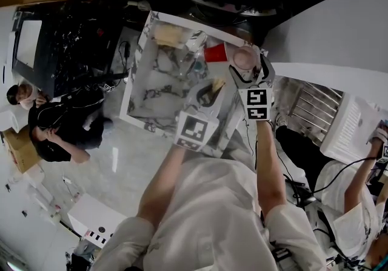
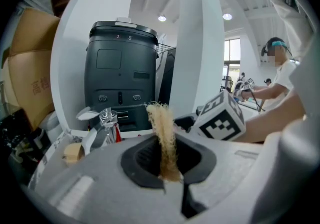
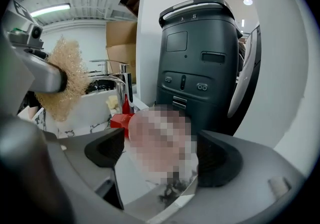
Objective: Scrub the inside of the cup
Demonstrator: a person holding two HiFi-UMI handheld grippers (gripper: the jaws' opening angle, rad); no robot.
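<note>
The cup (image 3: 160, 143) is pink and stands to the right of the tap (image 3: 120, 81), close to the near edge of the marble worktop (image 1: 151, 100). A mosaic patch covers it, so I cannot tell where its mouth faces. The right claw (image 3: 162, 155) is wide apart with the cup between its jaws, and the pads do not appear to press on it yet. The left claw (image 2: 167, 160) is clamped on a straw-coloured scrubber (image 2: 162, 133), held up on the tap's side of the cup.

The main danger, I think, is scrubbing before the cup is held: a push from the scrubber can tip it or slide it over the edge. If one jaw meets the cup first, it can knock it toward the red box (image 3: 118, 120) at the tap's foot.
</note>
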